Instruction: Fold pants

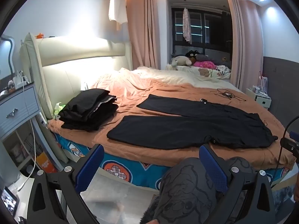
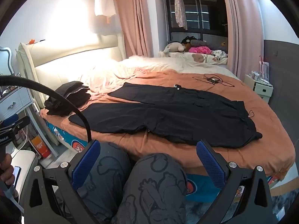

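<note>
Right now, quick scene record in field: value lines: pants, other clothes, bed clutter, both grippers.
pants: black pants spread flat on the orange bedcover, legs apart, pointing toward the headboard
folded stack: black folded clothes near the headboard, apart from the pants
clutter: black cable on the far side of the bed
left gripper: jaws wide open, empty, short of the bed edge
right gripper: jaws wide open, empty, above the person's knees
fold status: not started

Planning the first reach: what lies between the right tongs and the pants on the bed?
In the right wrist view, the person's knees and a bare strip of orange sheet lie between the open right tongs and the pants.
</note>
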`<act>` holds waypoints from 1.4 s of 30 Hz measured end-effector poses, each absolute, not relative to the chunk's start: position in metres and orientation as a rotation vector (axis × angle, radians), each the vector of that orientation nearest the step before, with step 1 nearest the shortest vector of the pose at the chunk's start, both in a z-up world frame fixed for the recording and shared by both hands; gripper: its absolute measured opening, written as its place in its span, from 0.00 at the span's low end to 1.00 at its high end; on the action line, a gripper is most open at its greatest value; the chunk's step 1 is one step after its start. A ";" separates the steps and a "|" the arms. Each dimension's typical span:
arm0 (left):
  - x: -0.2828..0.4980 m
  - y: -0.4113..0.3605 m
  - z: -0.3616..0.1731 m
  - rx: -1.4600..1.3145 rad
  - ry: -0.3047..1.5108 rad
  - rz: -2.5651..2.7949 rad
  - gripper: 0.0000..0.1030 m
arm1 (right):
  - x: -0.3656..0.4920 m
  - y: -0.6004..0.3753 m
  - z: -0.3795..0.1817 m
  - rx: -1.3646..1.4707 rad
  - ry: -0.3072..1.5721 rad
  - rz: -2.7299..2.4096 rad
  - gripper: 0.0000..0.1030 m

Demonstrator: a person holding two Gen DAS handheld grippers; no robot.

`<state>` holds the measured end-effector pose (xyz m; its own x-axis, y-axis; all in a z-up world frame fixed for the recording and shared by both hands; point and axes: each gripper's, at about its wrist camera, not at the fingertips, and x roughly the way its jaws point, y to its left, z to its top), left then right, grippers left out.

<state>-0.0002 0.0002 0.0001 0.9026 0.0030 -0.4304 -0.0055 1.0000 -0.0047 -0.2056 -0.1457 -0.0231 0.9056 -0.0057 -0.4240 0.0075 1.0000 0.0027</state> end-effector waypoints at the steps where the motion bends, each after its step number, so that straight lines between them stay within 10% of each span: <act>1: -0.001 0.001 0.000 -0.004 0.440 0.008 1.00 | -0.205 -0.146 -0.023 0.004 0.444 -0.008 1.00; 42: -0.013 -0.005 0.009 -0.002 0.384 -0.041 1.00 | -0.210 -0.140 -0.020 -0.015 0.423 -0.032 1.00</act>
